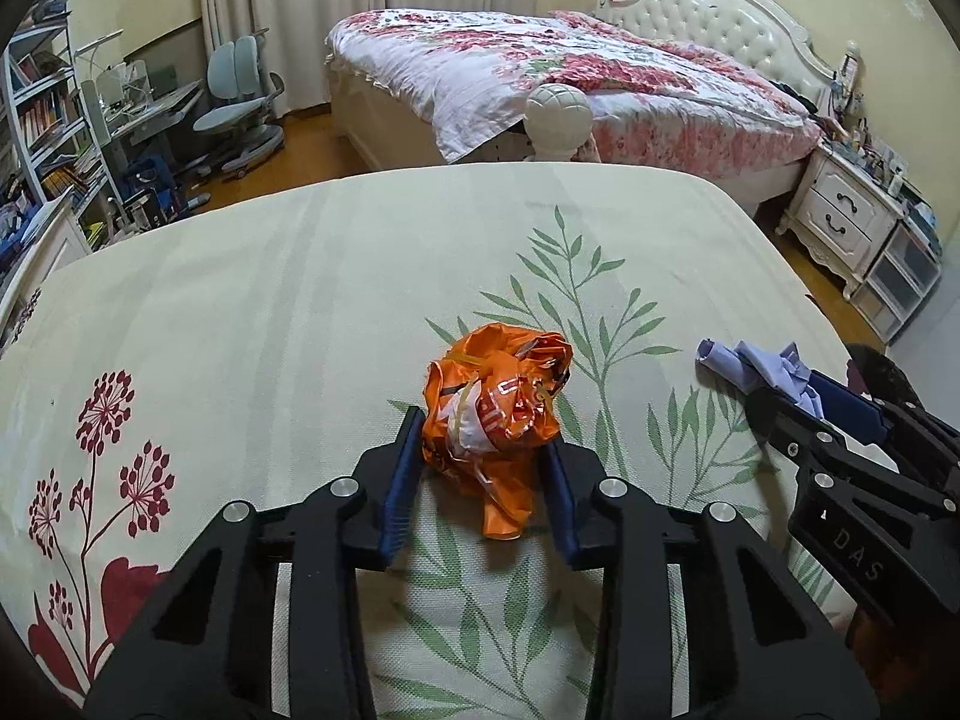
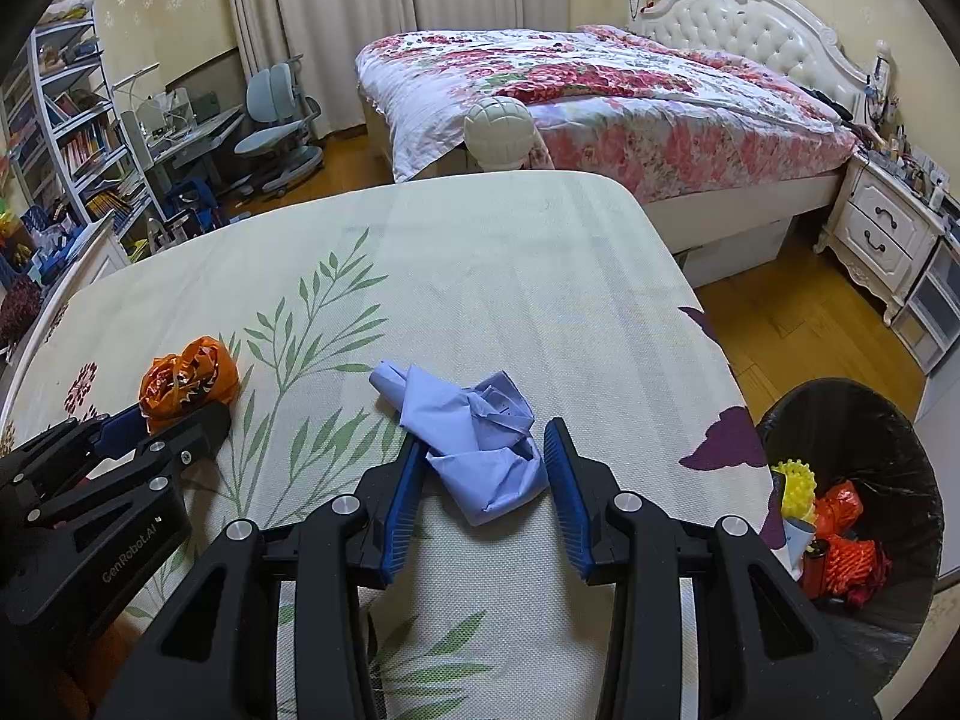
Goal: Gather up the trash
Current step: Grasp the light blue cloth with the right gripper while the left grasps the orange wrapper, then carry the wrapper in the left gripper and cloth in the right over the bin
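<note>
Left hand-held gripper [image 1: 483,468]: fingers apart, flanking crumpled orange wrapper [image 1: 495,408] lying on floral mattress [image 1: 300,300], contact uncertain. Right hand-held gripper [image 2: 483,474]: fingers apart either side of crumpled blue paper [image 2: 474,432] on same mattress. Black-lined trash bin [image 2: 900,420] on floor at right, holding yellow and orange scraps.

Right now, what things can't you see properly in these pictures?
- Trash bin: right wrist view, its near side is cut off by the mattress edge and the picture's rim.
- Blue crumpled paper: left wrist view, its near part is hidden behind the right gripper.
- Orange wrapper: right wrist view, its lower part is hidden behind the left gripper; its print is too crumpled to read.
- Nightstand clutter: too small to name.
</note>
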A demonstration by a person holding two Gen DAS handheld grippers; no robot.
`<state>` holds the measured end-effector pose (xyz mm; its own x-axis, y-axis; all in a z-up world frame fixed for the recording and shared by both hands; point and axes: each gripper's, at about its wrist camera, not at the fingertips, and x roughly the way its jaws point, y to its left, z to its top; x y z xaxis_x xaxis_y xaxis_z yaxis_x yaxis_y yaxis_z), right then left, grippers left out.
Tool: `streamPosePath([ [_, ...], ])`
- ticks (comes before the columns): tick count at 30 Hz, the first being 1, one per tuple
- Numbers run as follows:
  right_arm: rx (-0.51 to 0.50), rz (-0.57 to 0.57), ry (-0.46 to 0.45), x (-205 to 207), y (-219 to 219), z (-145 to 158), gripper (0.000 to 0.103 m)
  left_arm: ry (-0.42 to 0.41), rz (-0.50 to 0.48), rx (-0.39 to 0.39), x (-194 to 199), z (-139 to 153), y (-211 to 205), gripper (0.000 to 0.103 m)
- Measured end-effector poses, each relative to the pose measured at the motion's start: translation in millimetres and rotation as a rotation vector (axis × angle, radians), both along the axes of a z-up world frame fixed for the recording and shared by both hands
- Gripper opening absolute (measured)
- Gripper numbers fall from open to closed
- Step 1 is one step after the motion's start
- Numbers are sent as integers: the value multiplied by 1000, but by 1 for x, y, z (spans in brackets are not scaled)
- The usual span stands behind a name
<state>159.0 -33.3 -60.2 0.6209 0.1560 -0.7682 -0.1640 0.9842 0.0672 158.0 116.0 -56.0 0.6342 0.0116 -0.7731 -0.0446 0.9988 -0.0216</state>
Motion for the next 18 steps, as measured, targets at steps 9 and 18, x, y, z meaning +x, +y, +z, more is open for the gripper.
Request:
streamPosePath([
  [9,-5,1,-3,-4,2,0,40,-18,1,-1,-12,5,0,34],
  [18,-9,14,-4,-28,4,1,40,-17,15,-10,-36,7,0,34],
])
